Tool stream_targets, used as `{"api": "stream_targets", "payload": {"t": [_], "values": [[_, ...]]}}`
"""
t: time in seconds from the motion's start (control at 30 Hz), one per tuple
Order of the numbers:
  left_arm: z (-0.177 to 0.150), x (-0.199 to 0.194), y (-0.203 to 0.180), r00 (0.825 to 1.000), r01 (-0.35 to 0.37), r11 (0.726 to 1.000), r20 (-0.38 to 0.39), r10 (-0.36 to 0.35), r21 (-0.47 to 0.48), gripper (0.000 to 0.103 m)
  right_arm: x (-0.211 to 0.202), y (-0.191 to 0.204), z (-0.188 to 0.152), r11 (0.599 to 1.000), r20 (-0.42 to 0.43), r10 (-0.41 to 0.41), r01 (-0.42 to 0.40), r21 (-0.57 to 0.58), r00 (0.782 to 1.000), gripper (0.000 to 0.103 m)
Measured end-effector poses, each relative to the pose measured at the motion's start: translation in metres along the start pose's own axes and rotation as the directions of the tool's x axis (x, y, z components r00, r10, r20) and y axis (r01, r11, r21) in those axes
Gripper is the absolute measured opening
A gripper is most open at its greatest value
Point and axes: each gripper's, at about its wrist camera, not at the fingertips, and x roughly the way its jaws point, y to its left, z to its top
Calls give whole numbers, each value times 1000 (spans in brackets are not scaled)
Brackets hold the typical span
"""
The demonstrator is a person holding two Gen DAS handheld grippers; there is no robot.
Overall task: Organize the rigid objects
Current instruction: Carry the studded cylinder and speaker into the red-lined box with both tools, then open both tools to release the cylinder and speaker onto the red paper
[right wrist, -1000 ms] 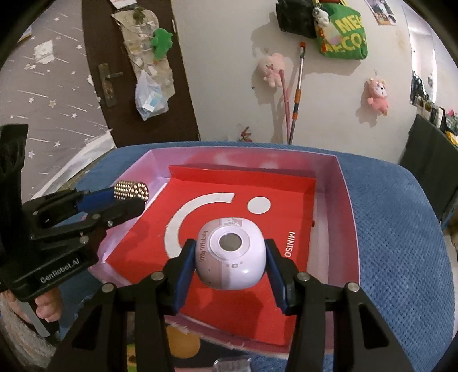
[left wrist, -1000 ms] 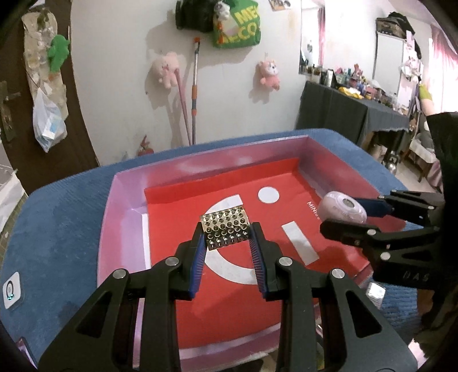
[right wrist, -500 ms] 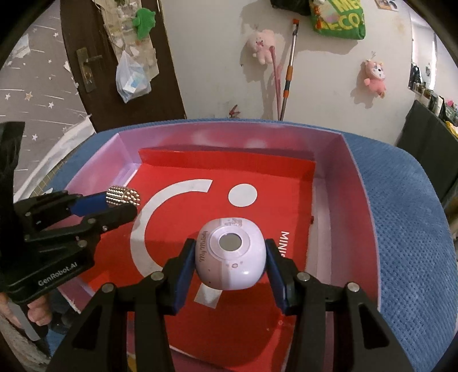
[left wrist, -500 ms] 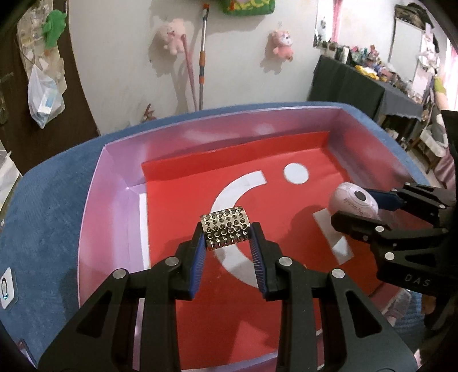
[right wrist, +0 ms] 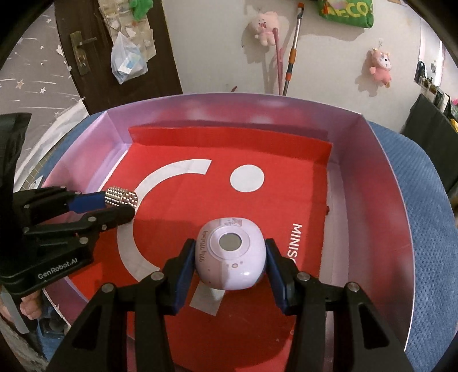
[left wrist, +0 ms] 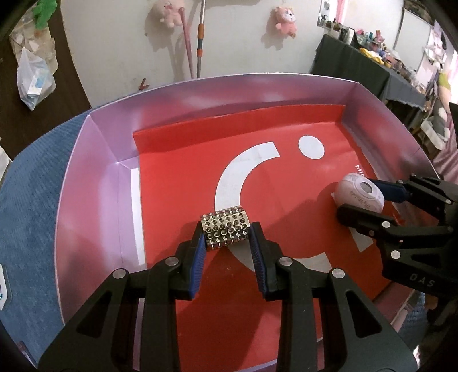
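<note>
A small studded silver cylinder (left wrist: 225, 228) sits clamped between the blue pads of my left gripper (left wrist: 227, 233), held just over the red floor of a pink-walled box (left wrist: 94, 171). My right gripper (right wrist: 230, 253) is shut on a rounded lilac case (right wrist: 229, 253) with a round window on top, low over the box's right half. In the right wrist view the left gripper (right wrist: 126, 204) enters from the left with the silver cylinder (right wrist: 121, 196) at its tip. In the left wrist view the right gripper (left wrist: 357, 200) comes in from the right, holding the lilac case (left wrist: 357, 193).
The box (right wrist: 380, 183) rests on a blue textured cushion (right wrist: 423, 183). Its red liner (left wrist: 183, 177) carries a white arc and dot. Behind stands a white wall with plush toys (right wrist: 264, 24) and a mop handle (right wrist: 292, 54); a dark door (right wrist: 83, 54) is left, a cluttered dark table (left wrist: 369, 71) right.
Both grippers have sunk into the box and tipped further downward, each keeping its object. The box now fills more of both views.
</note>
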Motion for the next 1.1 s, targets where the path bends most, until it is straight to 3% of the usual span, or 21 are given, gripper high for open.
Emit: {"api": "stream_targets", "payload": {"t": [0.87,0.93,1.0,1.07,1.1], "values": [[5,1,2,1000,19,1000,-2,-19,-18,29,-1,-4,0,1000,-3,12,-12,13,1000,51],[5,1,2,1000,19,1000,-1,-19,-18,30,-2,-5,1,1000,-1,18,-18,15,1000,54],[5,0,2,1000,15,1000,2,-15,-17,37,-3,-5,0,1000,2,18,-19,14,1000,58],[4,-4,0,1000,2,1000,23,-1,-16,65,-5,-5,-1,1000,6,14,-14,8,1000,59],[4,-9,0,999,-9,1000,44,10,-13,67,-6,-5,-1,1000,8,16,-16,9,1000,59]]}}
